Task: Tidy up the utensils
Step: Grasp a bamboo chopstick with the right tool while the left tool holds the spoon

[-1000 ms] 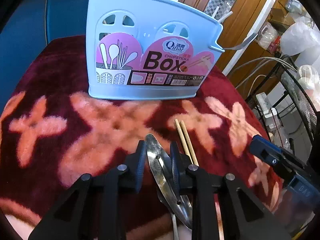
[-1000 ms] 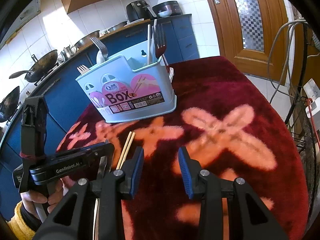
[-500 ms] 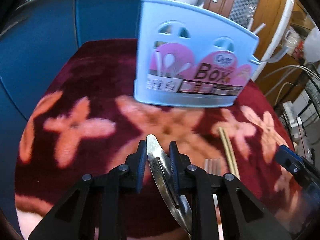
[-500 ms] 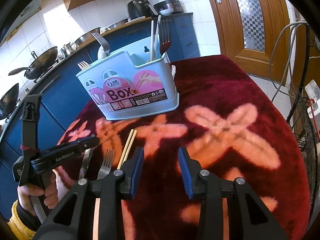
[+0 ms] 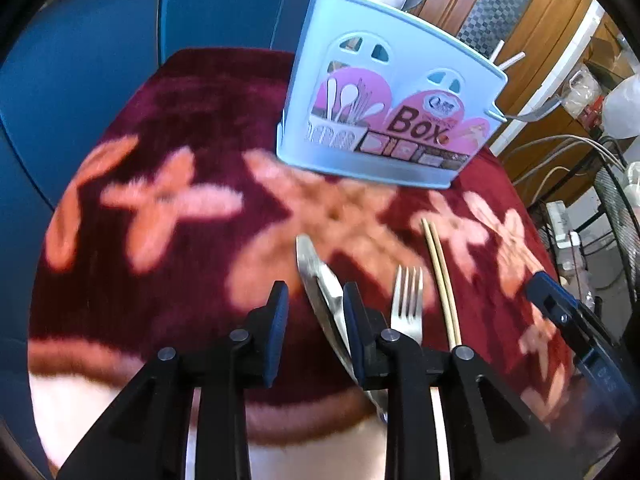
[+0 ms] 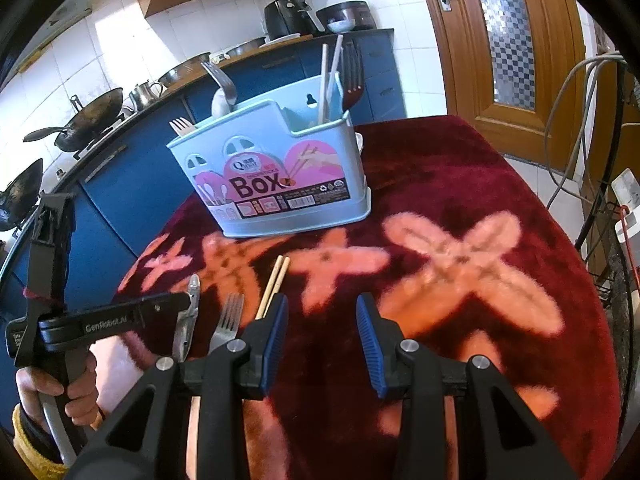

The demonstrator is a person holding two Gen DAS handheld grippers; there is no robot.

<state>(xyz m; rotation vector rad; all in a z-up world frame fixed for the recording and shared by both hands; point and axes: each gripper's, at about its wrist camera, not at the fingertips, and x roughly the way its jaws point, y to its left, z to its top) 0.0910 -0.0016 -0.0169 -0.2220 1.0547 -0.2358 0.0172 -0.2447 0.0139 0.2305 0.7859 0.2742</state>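
A light blue utensil box (image 5: 392,108) (image 6: 280,176) stands at the back of the red flowered cloth, holding forks, a spoon and chopsticks. My left gripper (image 5: 316,312) now has its jaws apart, with a metal spoon (image 5: 316,276) (image 6: 191,308) leaning against the right finger, bowl pointing forward. A fork (image 5: 408,300) (image 6: 228,320) and a pair of wooden chopsticks (image 5: 440,276) (image 6: 276,280) lie on the cloth to its right. My right gripper (image 6: 322,328) is open and empty, hovering over the cloth right of the chopsticks.
The red cloth (image 6: 460,184) covers a round table with edges falling off at left and right. Blue kitchen cabinets (image 6: 132,184) with woks stand behind. A wire rack and cables (image 6: 600,184) are at the right, near a wooden door.
My left gripper's jaws have widened around the spoon and it has moved back and left, revealing the fork. The right gripper has barely moved.
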